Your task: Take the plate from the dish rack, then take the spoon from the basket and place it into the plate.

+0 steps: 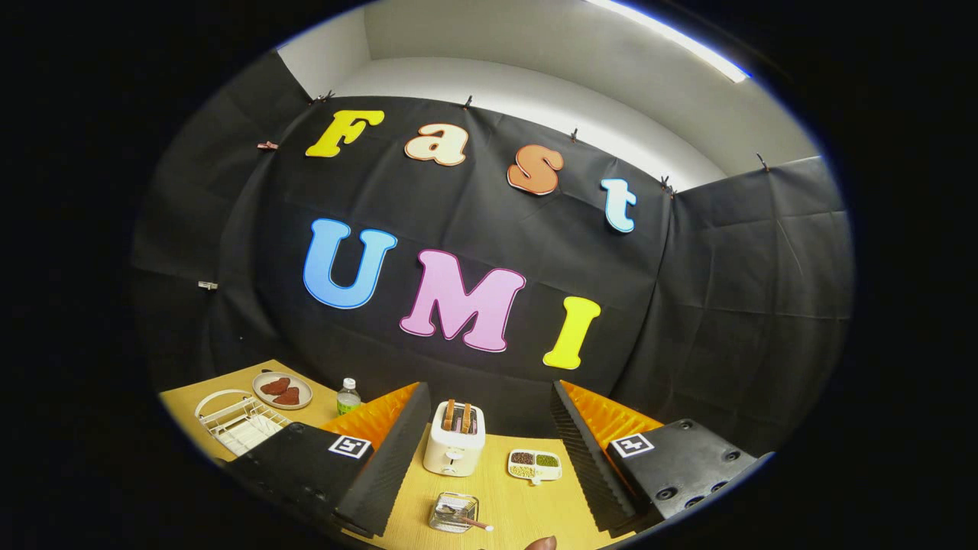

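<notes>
The fingers [489, 458] stand wide apart, holding nothing; the dish rack [241, 422] lies well off to their left on the surface [527, 504], the spoon basket [454, 512] between them.

Matt wood-look table [489, 496], glossy white toaster [454, 451].
White wire dish rack [238, 422]; small basket [452, 512] is perhaps bare metal mesh.

Gripper [489, 466]: two black fingers [386, 466] with ribbed inner pads and orange ridged backing. Black mounting blocks, each bearing a white square fiducial marker. Right block shows recessed screws.
</notes>
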Available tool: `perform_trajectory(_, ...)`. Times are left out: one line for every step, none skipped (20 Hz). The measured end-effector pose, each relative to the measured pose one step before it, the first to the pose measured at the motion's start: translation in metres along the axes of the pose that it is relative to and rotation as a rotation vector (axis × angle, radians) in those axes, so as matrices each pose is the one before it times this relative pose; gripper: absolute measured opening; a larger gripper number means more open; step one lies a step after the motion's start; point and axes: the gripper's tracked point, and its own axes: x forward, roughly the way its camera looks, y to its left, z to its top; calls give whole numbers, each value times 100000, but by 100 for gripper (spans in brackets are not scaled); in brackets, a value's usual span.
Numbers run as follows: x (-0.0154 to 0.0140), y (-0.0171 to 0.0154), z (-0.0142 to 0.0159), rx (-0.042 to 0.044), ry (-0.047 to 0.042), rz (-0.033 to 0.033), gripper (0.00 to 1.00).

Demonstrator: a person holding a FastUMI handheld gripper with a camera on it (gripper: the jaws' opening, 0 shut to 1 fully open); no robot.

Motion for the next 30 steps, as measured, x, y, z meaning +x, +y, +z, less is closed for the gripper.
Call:
perform_trajectory(77,51,51,135,203,-10,98)
perform_trajectory(4,-69,-73,226,84,47,98)
perform_trajectory(110,-30,-17,140,203,98,98)
perform_trajectory(41,34,-125,124,261,116,97)
perform_trajectory(-9,-23,-65,103,192,55,97)
perform_trajectory(58,-10,-45,87,132,-53,98)
perform_trajectory(83,13,17,100,165,-58,98)
perform_trajectory(-11,-3,-101,60,181,-21,98)
perform_trajectory(65,13,-55,3,237,59,98)
perform_trajectory(81,6,-38,-61,212,119,97)
perform_trajectory(27,27,-33,-62,258,52,98)
perform_trajectory(123,60,12,47,130,184,97)
perform_trajectory(87,41,-55,25,196,81,98)
perform_trajectory(119,89,-194,99,492,284,98)
perform_trajectory(124,181,-169,343,646,590,98)
perform_trajectory(277,565,-423,734,1465,1701,98)
perform_trajectory(456,1083,-710,1267,2890,3527,97)
perform_trajectory(568,1942,-1524,1270,5429,4783,97)
perform_trajectory(513,1747,-1913,944,7521,4789,97)
perform_trajectory(831,1387,-1899,750,7670,4062,98)
perform_trajectory(849,1062,-1776,906,7081,2818,98)
perform_trajectory(1169,683,-1269,924,5775,1928,98)
perform_trajectory(1406,784,-1282,1389,5534,1350,98)
perform_trajectory(1444,832,-1302,1848,5812,1134,98)
perform_trajectory(1600,743,-1401,1878,6309,854,98)
perform_trajectory(1531,329,-1578,1909,6215,451,98)
perform_trajectory(1549,242,-1337,1845,6155,58,98)
perform_trajectory(1267,72,-1102,1710,5148,-671,97)
perform_trajectory(1310,278,-1060,1555,4377,-967,97)
perform_trajectory(1348,374,-706,1384,3608,-916,94)
